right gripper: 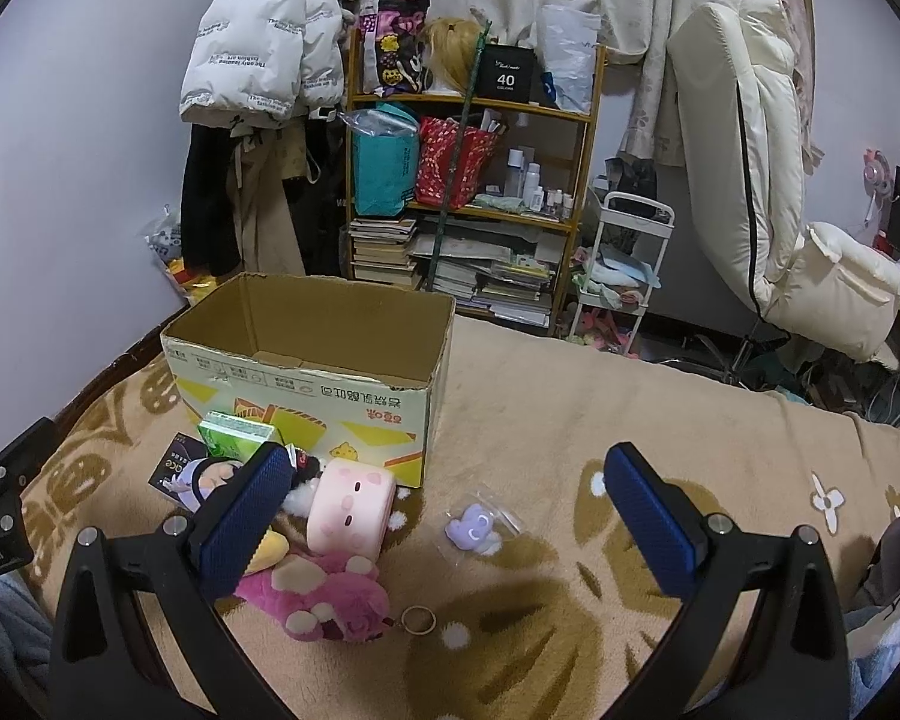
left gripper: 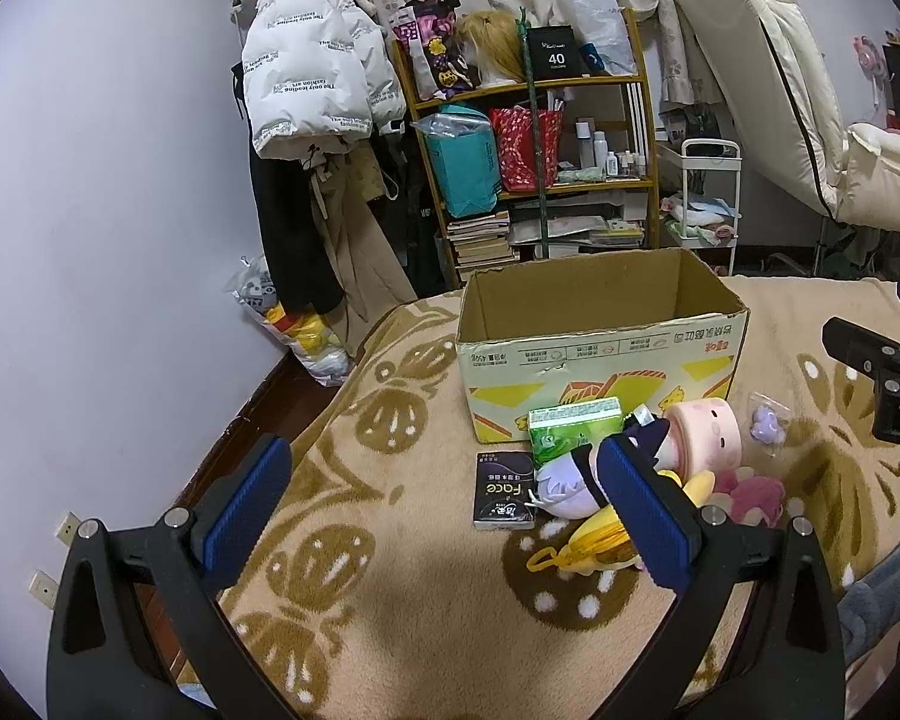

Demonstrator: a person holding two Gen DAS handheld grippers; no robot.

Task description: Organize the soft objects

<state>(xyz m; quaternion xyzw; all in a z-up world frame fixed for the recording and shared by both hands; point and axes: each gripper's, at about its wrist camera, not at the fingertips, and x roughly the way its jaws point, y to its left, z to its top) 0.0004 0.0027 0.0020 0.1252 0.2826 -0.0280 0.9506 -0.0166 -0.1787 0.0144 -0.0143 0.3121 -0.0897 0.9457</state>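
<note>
A cardboard box is set on the bed; soft toys are piled before it, a shelf behind.

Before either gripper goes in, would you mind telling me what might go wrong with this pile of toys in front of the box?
1. The toys lie heaped and touching: closing on the pink plush may drag the pink roll or the yellow toy along.
2. The small purple toy sits in a clear wrapper, which could slip from the fingers.
3. The box is light cardboard on a soft blanket; a nudge could shift it.
</note>
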